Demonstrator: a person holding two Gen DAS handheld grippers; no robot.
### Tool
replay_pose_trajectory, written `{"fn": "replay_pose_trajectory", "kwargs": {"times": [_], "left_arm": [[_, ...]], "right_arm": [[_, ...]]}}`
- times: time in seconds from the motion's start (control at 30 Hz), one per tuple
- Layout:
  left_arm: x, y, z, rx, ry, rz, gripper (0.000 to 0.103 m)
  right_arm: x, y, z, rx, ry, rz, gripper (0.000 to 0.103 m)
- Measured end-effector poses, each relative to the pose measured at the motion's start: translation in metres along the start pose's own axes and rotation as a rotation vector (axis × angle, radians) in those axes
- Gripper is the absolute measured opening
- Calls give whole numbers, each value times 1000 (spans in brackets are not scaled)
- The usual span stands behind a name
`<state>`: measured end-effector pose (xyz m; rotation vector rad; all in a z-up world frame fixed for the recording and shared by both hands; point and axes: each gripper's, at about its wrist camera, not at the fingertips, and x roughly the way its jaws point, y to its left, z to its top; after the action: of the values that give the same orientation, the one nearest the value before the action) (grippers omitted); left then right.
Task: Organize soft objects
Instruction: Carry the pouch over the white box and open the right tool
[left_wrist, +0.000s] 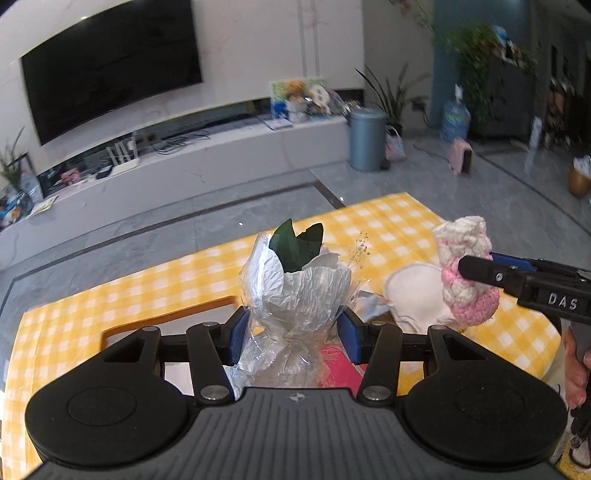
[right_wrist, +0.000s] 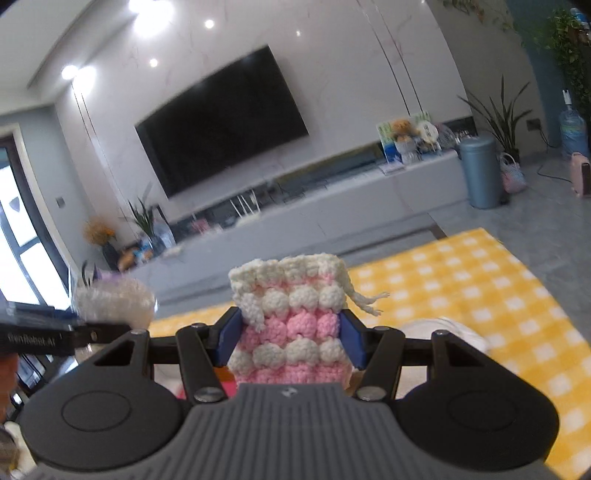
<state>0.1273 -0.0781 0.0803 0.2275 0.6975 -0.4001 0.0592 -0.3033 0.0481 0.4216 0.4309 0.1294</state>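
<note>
Crinkled bouquet (left_wrist: 295, 291) clamped in left gripper (left_wrist: 293, 332), crochet pouch (right_wrist: 291, 321) in right gripper (right_wrist: 290, 339)

Crocheted pouch (right_wrist: 291, 325): alternating bands of cream-white and pink bobble stitch, cream top edge, one cream yarn tail.
Bouquet (left_wrist: 295, 284): white crinkled paper inside clear film, dark green leaves, pale dried sprig.
Cloth (left_wrist: 388, 221) on the surface: yellow-and-white check.
Round pad (left_wrist: 413, 291): plain off-white.
Left gripper (left_wrist: 295, 328) and right gripper (right_wrist: 290, 339): black bodies, blue pads.
Bin (left_wrist: 366, 138): grey-blue.
TV screen (left_wrist: 110, 66): black.
</note>
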Motion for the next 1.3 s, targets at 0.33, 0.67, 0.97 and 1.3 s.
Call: {"fn": "replay_pose_trajectory", "kwargs": {"times": [0.33, 0.67, 0.97, 1.3], "left_arm": [[-17, 65, -30, -174, -47, 41, 58], [-23, 130, -78, -364, -140, 94, 58], [-16, 143, -102, -351, -110, 126, 58], [-18, 144, -107, -326, -106, 159, 58]], "right_arm": [[11, 84, -8, -25, 12, 184, 59], [73, 174, -63, -184, 305, 266, 59], [139, 231, -125, -584, 587, 39, 58], [170, 233, -145, -740, 858, -61, 58]]}}
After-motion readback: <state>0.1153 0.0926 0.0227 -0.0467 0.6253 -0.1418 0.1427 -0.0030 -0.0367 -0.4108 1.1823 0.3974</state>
